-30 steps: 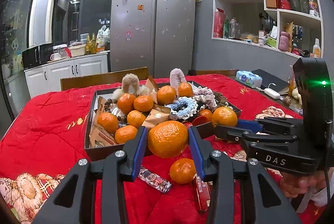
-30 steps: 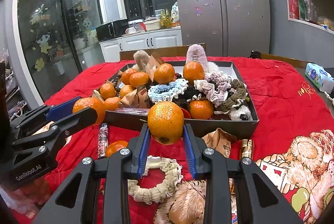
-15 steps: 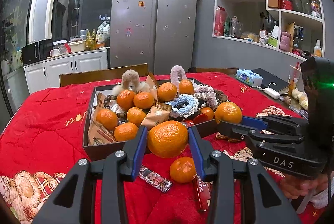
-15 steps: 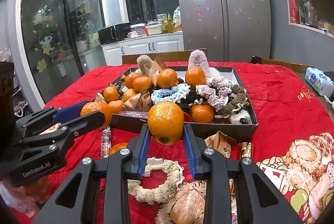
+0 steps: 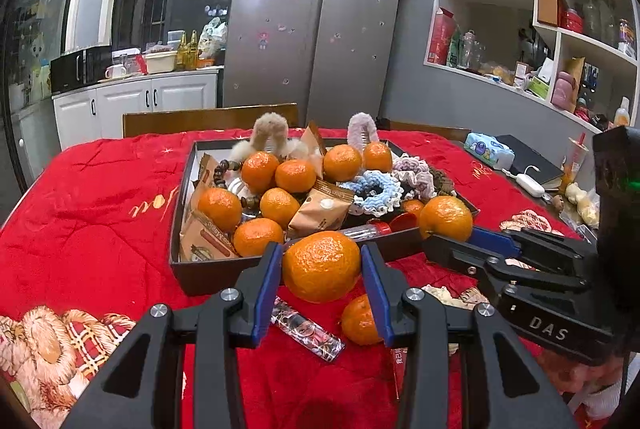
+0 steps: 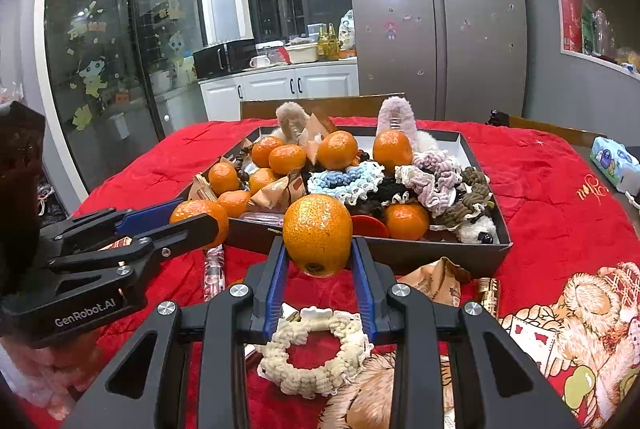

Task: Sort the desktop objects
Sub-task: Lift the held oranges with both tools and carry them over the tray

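My left gripper is shut on a mandarin, held above the red cloth just short of the dark tray's near wall. My right gripper is shut on another mandarin, held in front of the same tray. The tray holds several mandarins, snack packets, scrunchies and fluffy hair clips. Each gripper shows in the other's view: the right one with its mandarin at the tray's right corner, the left one at the tray's left corner.
On the cloth near me lie a loose mandarin, a clear tube, a cream scrunchie, a brown packet and a gold tube. A tissue pack and a charger lie at the table's right.
Both grippers keep hold of their mandarins and have risen slightly; the tray sits a little lower in both views.
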A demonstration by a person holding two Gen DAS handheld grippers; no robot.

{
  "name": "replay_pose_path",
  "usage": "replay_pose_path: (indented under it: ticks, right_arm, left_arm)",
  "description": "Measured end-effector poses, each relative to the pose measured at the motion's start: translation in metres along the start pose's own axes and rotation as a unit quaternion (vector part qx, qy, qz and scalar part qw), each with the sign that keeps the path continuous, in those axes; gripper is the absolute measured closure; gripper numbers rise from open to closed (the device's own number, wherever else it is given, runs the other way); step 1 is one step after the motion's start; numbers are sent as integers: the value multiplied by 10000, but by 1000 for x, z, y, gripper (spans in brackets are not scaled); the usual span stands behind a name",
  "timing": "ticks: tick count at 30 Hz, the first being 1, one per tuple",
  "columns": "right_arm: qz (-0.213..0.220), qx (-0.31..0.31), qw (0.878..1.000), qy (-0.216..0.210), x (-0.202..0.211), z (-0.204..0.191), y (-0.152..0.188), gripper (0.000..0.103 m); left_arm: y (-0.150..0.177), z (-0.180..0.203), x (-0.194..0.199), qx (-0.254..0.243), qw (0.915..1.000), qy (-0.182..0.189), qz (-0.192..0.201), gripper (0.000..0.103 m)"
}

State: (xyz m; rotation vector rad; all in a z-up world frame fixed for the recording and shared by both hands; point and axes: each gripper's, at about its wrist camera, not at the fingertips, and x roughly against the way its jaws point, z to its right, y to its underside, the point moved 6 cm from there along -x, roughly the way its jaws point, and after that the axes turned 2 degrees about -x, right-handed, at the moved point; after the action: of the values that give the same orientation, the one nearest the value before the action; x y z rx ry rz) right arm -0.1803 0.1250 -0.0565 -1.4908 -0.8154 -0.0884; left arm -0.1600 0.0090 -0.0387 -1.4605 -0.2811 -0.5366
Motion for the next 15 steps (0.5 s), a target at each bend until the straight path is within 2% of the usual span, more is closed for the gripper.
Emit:
replay_pose_path:
  ticks: [11,15]
  right_arm:
    - [-92,-162,9998,-113,-7,-1,-8,73]
    - [-89,-197,9997,-97,-10,-1,-14,73]
  left_arm:
    - [-21,-2,4,112,9999,39,100,61]
    - [-28,-11,0,239,9997,-86,70,61]
